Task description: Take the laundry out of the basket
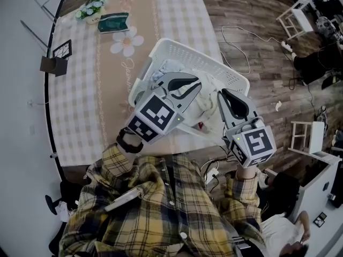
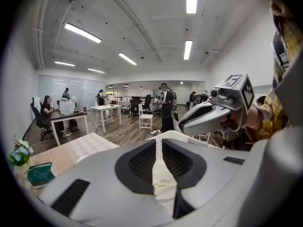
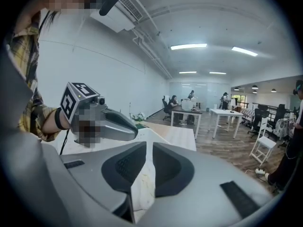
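A white laundry basket [image 1: 177,50] stands at the table's near right corner with white laundry [image 1: 206,105] heaped inside. My left gripper [image 1: 197,85] and right gripper [image 1: 222,93] hover side by side over that heap, tips pointing away from me. In the left gripper view the jaws of the left gripper [image 2: 158,143] stand a narrow slit apart, with a strip of white cloth [image 2: 164,179] lying in the slit. The right gripper [image 3: 147,145] looks the same, with white cloth [image 3: 142,186] in its slim gap. Each gripper shows in the other's view, close alongside.
The table wears a checked cloth [image 1: 80,106]. At its far end sit a flower pot [image 1: 91,7], a green pouch [image 1: 113,22] and a marker card [image 1: 61,50]. Cables [image 1: 236,42] and a white stool [image 1: 297,15] are on the wood floor to the right.
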Demonstrator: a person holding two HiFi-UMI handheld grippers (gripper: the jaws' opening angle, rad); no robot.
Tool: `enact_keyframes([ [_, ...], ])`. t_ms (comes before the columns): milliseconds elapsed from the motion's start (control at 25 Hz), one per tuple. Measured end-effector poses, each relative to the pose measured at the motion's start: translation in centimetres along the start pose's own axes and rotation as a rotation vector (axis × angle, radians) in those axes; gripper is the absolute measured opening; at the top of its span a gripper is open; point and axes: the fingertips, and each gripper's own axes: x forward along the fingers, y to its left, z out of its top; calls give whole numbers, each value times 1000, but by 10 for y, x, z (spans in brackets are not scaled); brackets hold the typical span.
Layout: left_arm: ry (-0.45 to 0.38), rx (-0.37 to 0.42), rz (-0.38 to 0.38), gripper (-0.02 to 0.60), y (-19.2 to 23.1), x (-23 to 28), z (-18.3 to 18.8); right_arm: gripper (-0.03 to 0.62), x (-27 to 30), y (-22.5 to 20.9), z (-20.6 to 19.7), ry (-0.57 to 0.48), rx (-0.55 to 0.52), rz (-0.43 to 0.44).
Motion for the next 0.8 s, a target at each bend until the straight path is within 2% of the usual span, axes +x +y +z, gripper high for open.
enact_keyframes([
  [240,117,40,-80,125,-4,20,-26,149,9,13,-23,106,-53,117],
  [400,212,98,-138,176,-8,35,-50,226,16,18,-38,203,-129,191],
  [680,352,172,-248,248,-21,54,-86,290,27,23,-86,486,-283,282],
  [800,393,200,-283,266,-22,61,-96,290,32,21,-104,584,-363,304],
])
